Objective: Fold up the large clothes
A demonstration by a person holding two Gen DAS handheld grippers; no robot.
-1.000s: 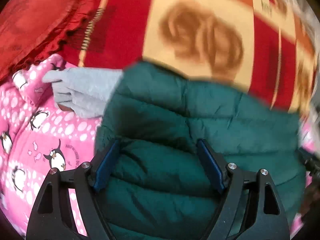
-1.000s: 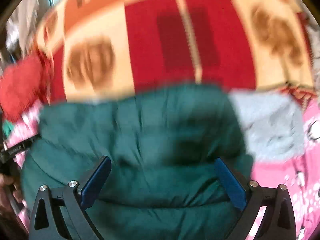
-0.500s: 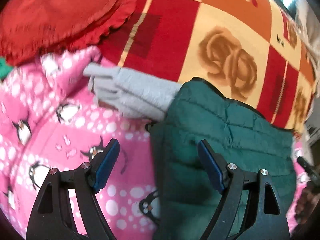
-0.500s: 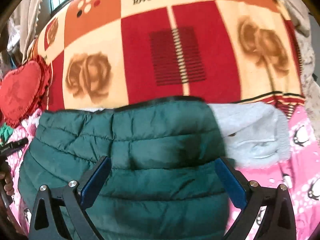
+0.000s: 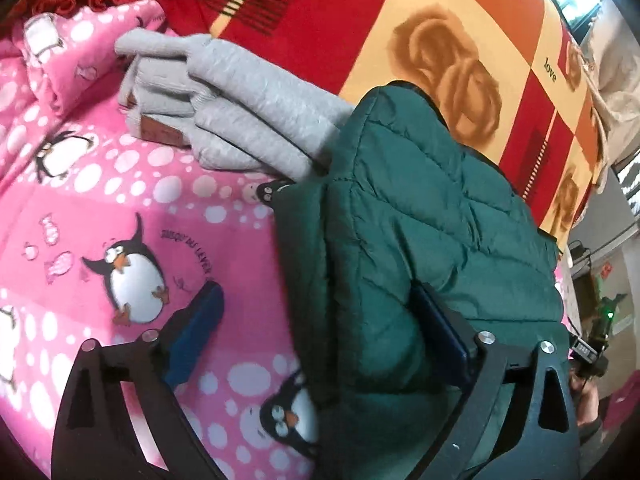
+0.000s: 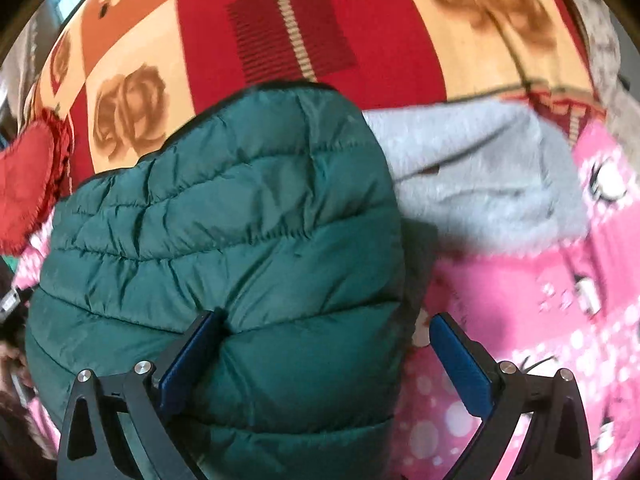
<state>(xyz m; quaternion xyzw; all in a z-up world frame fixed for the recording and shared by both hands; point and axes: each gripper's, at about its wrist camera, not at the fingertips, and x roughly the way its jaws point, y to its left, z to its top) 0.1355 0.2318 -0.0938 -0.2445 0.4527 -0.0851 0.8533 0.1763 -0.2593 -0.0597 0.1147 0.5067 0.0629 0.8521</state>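
Observation:
A folded dark green quilted jacket (image 5: 420, 208) lies partly on a pink penguin blanket (image 5: 120, 208) and partly on a red and orange bedspread (image 5: 448, 4). My left gripper (image 5: 316, 292) straddles the jacket's left edge and its jaws are opening. The right pad (image 5: 440, 328) dents the padding, while the left pad (image 5: 196, 328) hangs over the blanket, clear of the jacket. In the right wrist view my right gripper (image 6: 326, 318) stands open across the jacket's (image 6: 224, 220) right edge. One pad (image 6: 188, 356) sinks into the quilting and the other (image 6: 460, 364) is over pink blanket (image 6: 540, 300).
A folded grey garment (image 5: 240, 92) (image 6: 488, 184) lies against the jacket's far corner. A red frilled heart cushion (image 6: 24, 188) sits at the blanket's far end. The rose-patterned bedspread (image 6: 300, 24) stretches beyond. A person's hand with the other gripper (image 5: 588, 352) shows at the right edge.
Both grippers slid outward from over the jacket's middle to its two side edges. The left jaws have spread wider. The jacket and grey garment lie where they were.

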